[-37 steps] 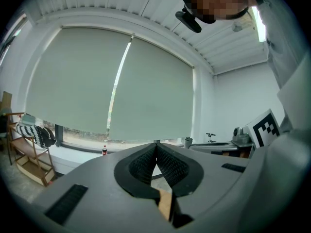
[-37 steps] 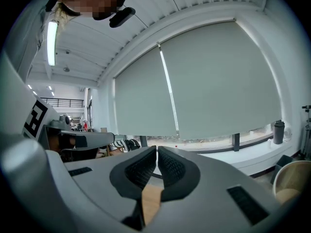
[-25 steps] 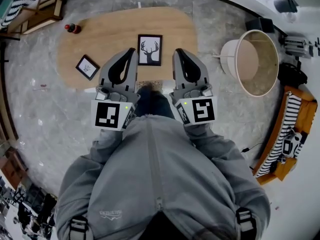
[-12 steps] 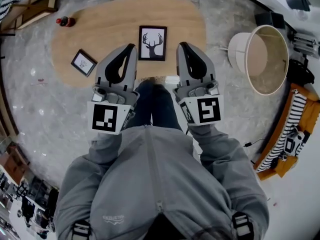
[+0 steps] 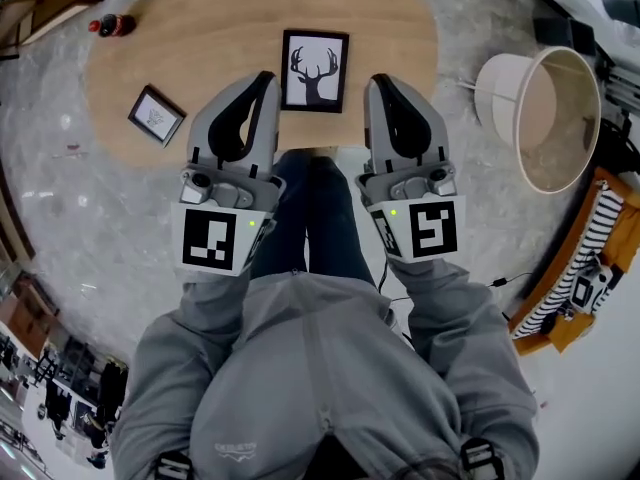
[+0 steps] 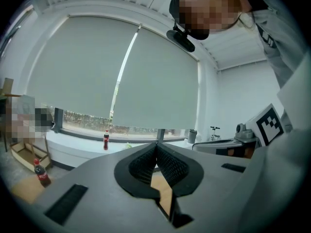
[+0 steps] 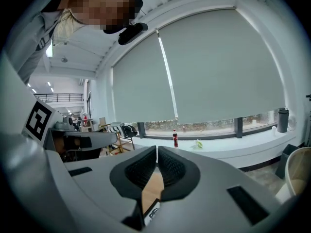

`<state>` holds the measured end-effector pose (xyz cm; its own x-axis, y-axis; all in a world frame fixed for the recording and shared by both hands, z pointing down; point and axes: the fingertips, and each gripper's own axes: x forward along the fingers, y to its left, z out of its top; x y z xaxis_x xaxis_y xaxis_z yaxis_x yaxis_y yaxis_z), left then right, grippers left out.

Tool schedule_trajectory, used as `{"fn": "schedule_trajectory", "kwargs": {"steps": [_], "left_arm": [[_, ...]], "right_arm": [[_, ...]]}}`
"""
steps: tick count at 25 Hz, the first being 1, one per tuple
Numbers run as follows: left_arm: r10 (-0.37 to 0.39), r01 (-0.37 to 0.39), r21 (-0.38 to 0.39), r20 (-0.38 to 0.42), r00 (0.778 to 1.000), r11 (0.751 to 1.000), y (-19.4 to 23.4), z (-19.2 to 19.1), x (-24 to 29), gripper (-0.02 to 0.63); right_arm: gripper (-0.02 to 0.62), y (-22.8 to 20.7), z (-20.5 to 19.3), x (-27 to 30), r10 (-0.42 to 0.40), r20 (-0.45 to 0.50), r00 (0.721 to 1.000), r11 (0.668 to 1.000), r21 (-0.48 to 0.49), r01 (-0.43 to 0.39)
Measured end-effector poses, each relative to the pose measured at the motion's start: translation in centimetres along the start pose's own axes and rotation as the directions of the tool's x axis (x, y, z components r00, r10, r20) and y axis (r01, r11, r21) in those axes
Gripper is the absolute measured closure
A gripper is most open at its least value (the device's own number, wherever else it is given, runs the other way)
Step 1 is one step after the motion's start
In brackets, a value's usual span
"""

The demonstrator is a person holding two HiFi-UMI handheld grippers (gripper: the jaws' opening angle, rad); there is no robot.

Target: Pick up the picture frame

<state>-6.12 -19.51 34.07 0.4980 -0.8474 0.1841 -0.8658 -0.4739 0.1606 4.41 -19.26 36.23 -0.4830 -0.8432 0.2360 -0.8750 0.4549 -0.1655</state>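
A black picture frame [image 5: 315,71] with a deer-antler print lies flat near the front edge of the oval wooden table [image 5: 230,38]. My left gripper [image 5: 266,76] hangs just left of it and my right gripper [image 5: 377,81] just right of it, both above the table's front edge. Neither touches the frame. In the left gripper view the left gripper [image 6: 156,144] has its pads together, with bare tabletop below. In the right gripper view the right gripper [image 7: 157,148] is shut too, and a corner of the frame [image 7: 151,216] shows under it.
A smaller black frame [image 5: 156,115] lies at the table's left. A cola bottle [image 5: 110,25] stands at its far left end. A large white round shade or basket [image 5: 540,118] sits on the floor to the right. The person's legs [image 5: 310,218] stand at the table edge.
Both grippers have sunk toward the table together. The table and the deer frame now look larger and sit higher in the head view. Both pairs of jaws stay shut.
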Motion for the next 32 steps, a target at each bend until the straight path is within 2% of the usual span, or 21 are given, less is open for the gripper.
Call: {"fn": "schedule_trajectory", "kwargs": {"steps": [5,16,25,32], "left_arm": [[-0.004,0.004,-0.004,-0.039,0.999,1.0,1.2,-4.7,1.5,0.588],[-0.016,0.015,-0.011,-0.033,0.999,1.0,2.7,-11.9,4.1,0.588],[0.013,-0.014,-0.037,-0.023,1.0,0.999,3.6,-16.5,4.8,0.588],[0.014,-0.016,-0.044,-0.05,0.999,0.999,4.1,-19.7,5.1,0.588]], "right_arm": [[0.561,-1.6,-4.4,2.0,-0.009,-0.023,1.0,1.0,0.007,0.009],[0.561,-3.7,-12.5,4.7,0.013,-0.075,0.997,1.0,0.008,-0.012],[0.561,-4.3,-17.2,5.3,0.011,-0.098,0.995,1.0,-0.012,-0.012],[0.561,-4.4,-20.2,5.8,0.003,-0.122,0.993,0.999,-0.044,-0.009]]}}
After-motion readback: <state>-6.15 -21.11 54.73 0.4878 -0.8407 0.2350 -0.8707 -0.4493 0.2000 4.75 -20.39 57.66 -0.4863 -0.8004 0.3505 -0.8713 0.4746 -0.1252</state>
